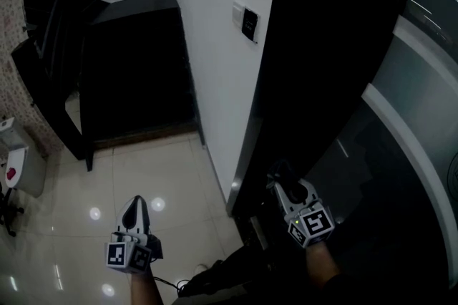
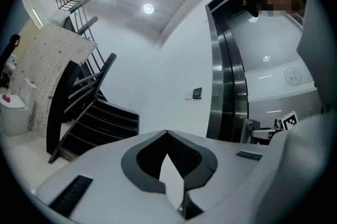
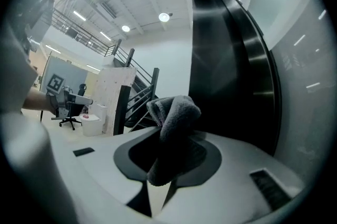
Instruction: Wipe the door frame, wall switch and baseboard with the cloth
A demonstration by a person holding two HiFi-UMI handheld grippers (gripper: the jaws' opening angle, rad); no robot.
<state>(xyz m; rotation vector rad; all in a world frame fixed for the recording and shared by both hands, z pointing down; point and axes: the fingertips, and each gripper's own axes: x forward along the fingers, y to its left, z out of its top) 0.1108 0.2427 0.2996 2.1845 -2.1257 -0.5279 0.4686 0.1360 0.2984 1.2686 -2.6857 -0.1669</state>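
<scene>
Cloth [image 3: 176, 118] sits clamped in right hand-held gripper [image 1: 288, 185] — left hand-held gripper [image 2: 166, 134] closed, empty.

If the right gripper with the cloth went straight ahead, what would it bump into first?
Probably the dark glossy door frame. The folded grey cloth clamped in the right gripper sticks out in front, so it would likely touch first. How far off the frame is isn't clear.

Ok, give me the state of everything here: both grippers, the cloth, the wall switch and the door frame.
Left gripper: shut, empty, low over the floor tiles.
Right gripper: shut on the cloth, low beside the door frame.
Cloth: grey, bunched, pinched between the right jaws.
Wall switch: on the white wall, no gripper near it.
Door frame: dark; contact with the cloth unclear.
</scene>
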